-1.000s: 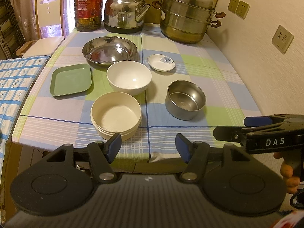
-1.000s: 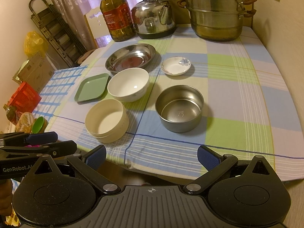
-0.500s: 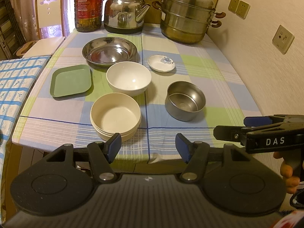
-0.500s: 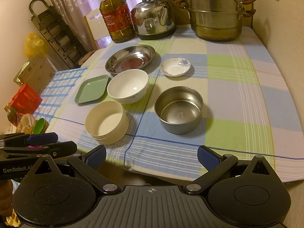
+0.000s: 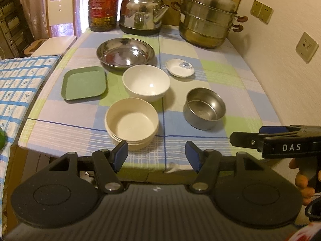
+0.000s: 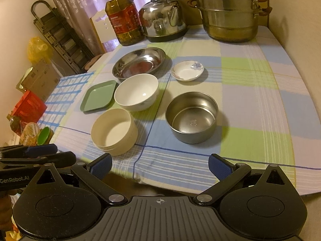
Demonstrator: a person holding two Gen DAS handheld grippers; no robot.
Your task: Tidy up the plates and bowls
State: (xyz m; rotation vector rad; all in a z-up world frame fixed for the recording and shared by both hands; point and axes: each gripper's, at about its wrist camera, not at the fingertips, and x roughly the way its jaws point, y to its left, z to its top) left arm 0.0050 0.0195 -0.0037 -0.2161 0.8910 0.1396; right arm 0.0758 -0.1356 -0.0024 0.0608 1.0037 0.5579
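Little has moved since the earlier frames: both grippers have been eased slightly toward the table (image 5: 236, 76), and no dish has been displaced. The left gripper (image 5: 156, 153) is held before the near edge with its jaws spread wide and nothing between them; the right gripper (image 6: 159, 165) is likewise wide open and empty. Six dishes are laid out apart from one another: a cream bowl (image 5: 131, 120) nearest the left gripper, a steel bowl (image 6: 191, 116) nearest the right, a white bowl (image 5: 146, 85) behind them, a green tray (image 5: 84, 82) to the left, a steel plate (image 5: 125, 52) behind the white bowl, and a small saucer (image 6: 187, 70) to the right of the steel plate. Such spacing leaves each rim free for gripping. It is judged that no organizing has begun and that the nearest bowls are to be approached first.
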